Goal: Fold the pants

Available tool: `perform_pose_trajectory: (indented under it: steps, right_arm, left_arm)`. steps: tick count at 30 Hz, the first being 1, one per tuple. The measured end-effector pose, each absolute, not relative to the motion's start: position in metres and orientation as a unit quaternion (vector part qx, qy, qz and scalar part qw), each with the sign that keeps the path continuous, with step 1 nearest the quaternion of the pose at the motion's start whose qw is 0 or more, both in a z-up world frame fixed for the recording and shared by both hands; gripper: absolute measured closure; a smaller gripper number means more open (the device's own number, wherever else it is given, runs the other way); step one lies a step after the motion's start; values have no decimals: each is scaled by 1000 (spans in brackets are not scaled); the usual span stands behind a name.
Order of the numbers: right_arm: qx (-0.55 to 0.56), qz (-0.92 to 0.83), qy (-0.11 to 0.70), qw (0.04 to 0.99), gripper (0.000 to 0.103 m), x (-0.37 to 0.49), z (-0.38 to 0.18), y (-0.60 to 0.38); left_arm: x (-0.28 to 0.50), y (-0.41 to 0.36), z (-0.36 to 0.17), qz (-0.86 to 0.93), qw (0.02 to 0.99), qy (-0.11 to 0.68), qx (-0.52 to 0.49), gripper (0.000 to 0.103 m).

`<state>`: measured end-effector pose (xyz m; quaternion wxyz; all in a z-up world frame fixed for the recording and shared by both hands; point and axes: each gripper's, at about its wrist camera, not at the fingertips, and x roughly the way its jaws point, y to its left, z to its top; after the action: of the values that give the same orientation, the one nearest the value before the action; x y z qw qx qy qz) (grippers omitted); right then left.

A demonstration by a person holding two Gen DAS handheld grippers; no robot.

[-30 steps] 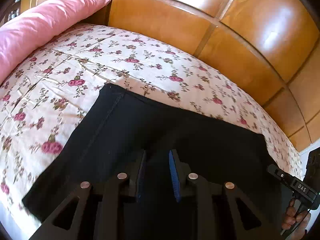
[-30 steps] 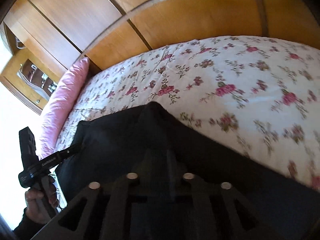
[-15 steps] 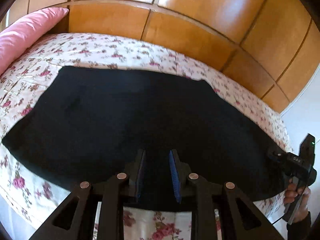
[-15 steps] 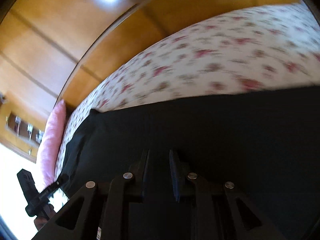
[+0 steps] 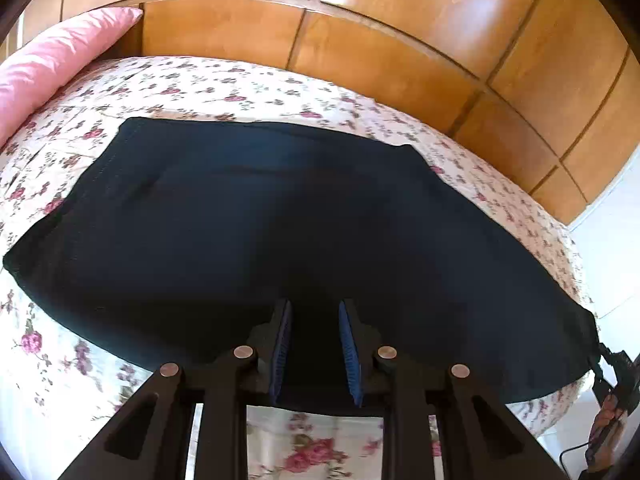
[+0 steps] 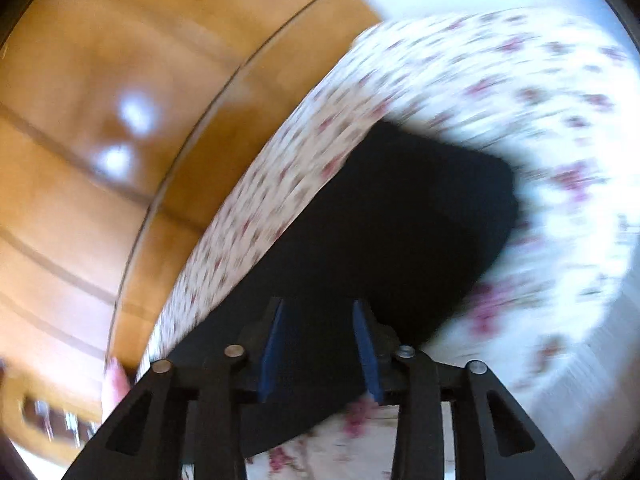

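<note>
The black pants lie spread flat on the floral bedspread. My left gripper is open and empty, hovering over the near edge of the pants. In the blurred right wrist view the pants show as a dark patch on the bed. My right gripper is open and empty over their near edge. The right gripper also shows at the far right edge of the left wrist view, by the pants' right end.
A pink pillow lies at the bed's far left. Wooden panelled wardrobe doors stand behind the bed. A white wall is at the right. The bed's front edge is just below my left gripper.
The pants have been laid flat on the bed. Both grippers have let go and pulled back toward the near edge. The right gripper opened and swung quickly, blurring its view.
</note>
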<state>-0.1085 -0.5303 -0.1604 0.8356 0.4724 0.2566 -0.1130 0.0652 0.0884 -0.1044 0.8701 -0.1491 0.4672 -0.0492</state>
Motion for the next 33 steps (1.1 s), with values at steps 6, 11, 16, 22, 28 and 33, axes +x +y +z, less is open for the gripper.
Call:
perform_pose_trajectory:
  steps: [6, 11, 16, 22, 28, 33]
  right_arm:
    - [545, -162, 216, 793, 52, -145, -181, -569]
    - [597, -153, 192, 763, 52, -142, -206, -585]
    - [599, -150, 183, 765, 57, -126, -212, -592]
    - [573, -145, 212, 779, 80, -97, -204, -598]
    - [521, -103, 202, 823, 84, -92, -151, -582]
    - [478, -37, 190, 857, 84, -71, -95, -549]
  left_arm:
    - [63, 65, -100, -79, 870, 467, -141, 79]
    - [60, 47, -98, -99, 869, 468, -125, 79]
    - [60, 41, -101, -111, 866, 474, -112, 79]
    - [67, 40, -105, -106, 862, 483, -115, 78]
    - [68, 40, -101, -118, 859, 482, -124, 79]
    - [68, 45, -97, -140, 854, 480, -143, 79]
